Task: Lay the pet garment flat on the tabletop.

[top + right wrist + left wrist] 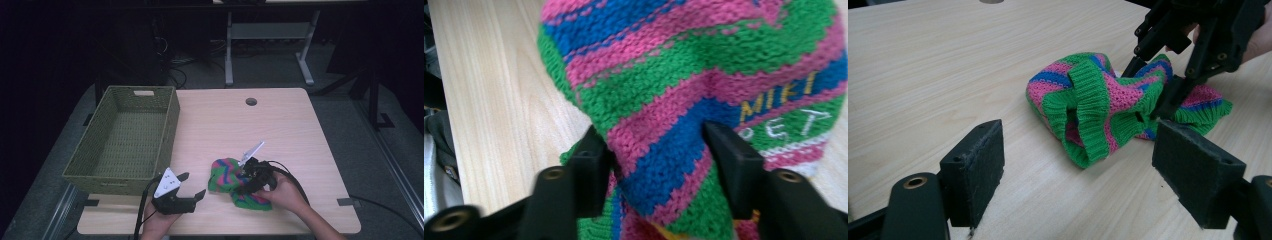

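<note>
A small knitted garment (226, 176) in pink, green and blue stripes lies crumpled on the wooden table (250, 130), near its front edge. My right gripper (241, 181) reaches into it from the right. In the right gripper view its jaws (656, 160) stand apart on either side of a raised fold of the knit (684, 65), which bears yellow and white lettering. My left gripper (194, 184) rests low at the front, left of the garment, open with nothing between its pads (975, 167). From there I see the garment (1088, 100) and the right gripper (1147, 90) over it.
An olive woven basket (170, 125) with nothing in it stands at the table's left, just behind the left gripper. A round cable hole (251, 101) sits near the far edge. Bare wood stretches between the basket and the right edge. Desk legs and cables stand beyond the table.
</note>
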